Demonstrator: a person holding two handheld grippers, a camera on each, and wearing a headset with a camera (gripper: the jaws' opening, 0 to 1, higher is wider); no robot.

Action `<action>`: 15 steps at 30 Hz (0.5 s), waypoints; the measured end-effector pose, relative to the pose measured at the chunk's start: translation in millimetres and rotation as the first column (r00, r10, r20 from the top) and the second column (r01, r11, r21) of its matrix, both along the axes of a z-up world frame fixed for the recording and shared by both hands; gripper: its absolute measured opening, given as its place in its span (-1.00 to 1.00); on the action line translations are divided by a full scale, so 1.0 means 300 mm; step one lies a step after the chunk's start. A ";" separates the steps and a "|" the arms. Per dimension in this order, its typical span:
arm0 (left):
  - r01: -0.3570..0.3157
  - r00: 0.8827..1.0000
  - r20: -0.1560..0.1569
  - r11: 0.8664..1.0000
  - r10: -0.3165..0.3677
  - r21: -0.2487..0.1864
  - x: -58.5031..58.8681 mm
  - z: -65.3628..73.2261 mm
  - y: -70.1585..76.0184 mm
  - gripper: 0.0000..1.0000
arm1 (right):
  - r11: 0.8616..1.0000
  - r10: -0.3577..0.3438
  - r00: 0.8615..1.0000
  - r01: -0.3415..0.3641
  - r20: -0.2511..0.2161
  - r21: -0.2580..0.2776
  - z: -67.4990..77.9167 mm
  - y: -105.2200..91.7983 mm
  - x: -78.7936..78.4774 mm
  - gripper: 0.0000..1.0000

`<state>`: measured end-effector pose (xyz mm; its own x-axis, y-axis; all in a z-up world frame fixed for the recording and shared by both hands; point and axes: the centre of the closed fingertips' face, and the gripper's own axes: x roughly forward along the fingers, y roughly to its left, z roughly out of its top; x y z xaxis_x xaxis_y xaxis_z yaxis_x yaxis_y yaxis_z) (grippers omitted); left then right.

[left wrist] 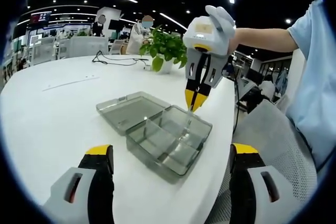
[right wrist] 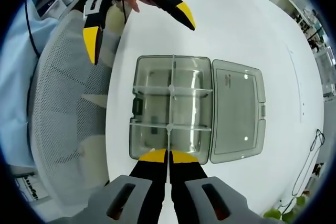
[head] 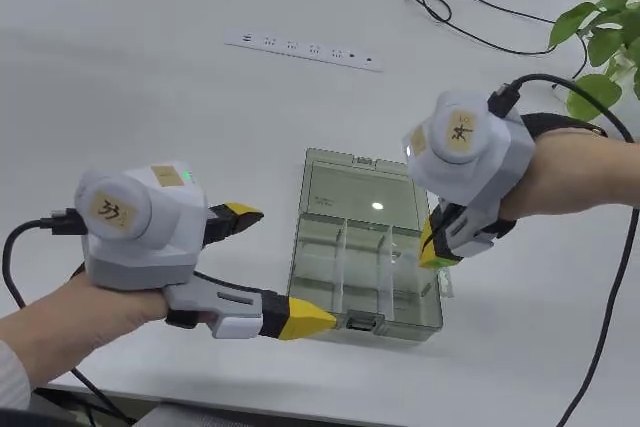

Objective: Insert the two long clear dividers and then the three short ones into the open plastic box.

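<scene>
In the head view my left tongs [head: 272,267] hang low at the left. Their yellow-tipped jaws are spread wide with nothing between them, and the lower tip crosses in front of the near left corner of the clear smoke-tinted plastic box [head: 410,322]. The box lies open close to the front edge of the white table [head: 150,97], its flat hinged lid [head: 355,187] folded away from me. Clear partitions stand crosswise inside. My right tongs [head: 432,247] point down at the box's right wall, tips drawn together. Beyond the lid the tabletop is bare up to a long white power strip [head: 305,50]. A looped black cable [head: 450,2] and a green leafy plant [head: 605,37] sit well apart at the far right.

In the left gripper view my own jaws rise far apart at the bottom, with the box ahead between them. The right tongs point down from above, pinched on a thin clear plastic divider [left wrist: 188,120] whose lower end reaches the box's far side. The table's edge curves just beside the box on the right, with a pale mesh chair [left wrist: 273,129] past it. To the left there is wide open white surface.

In the right gripper view my jaws meet at the bottom, clamped on the divider. It shows edge-on as a fine line over the middle of the box's near wall. The lid lies flat to the right. The left tongs stand open at upper left over the table's edge, apart from the box. That edge runs just beside the box on the left.
</scene>
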<state>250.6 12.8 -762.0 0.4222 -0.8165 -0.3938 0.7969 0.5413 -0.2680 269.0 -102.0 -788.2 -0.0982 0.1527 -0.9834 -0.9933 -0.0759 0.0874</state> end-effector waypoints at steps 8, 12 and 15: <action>-0.008 1.000 0.003 1.000 0.008 0.001 -0.004 0.000 0.012 0.87 | 1.000 -0.009 1.000 0.009 -0.002 -0.008 -0.034 0.004 0.005 -0.96; -0.014 1.000 0.005 1.000 0.014 0.000 -0.001 0.003 0.018 0.87 | 1.000 -0.004 1.000 0.004 0.003 -0.008 -0.046 0.003 0.004 -0.96; -0.013 1.000 0.008 1.000 0.013 0.000 0.002 0.004 0.021 0.86 | 1.000 -0.006 1.000 0.006 0.001 -0.005 -0.047 0.004 0.005 -0.96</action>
<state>251.1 19.1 -760.8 0.4358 -0.8107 -0.3909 0.7918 0.5518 -0.2617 270.6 -100.9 -802.3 -0.0968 0.1480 -0.9842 -0.9938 -0.0696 0.0872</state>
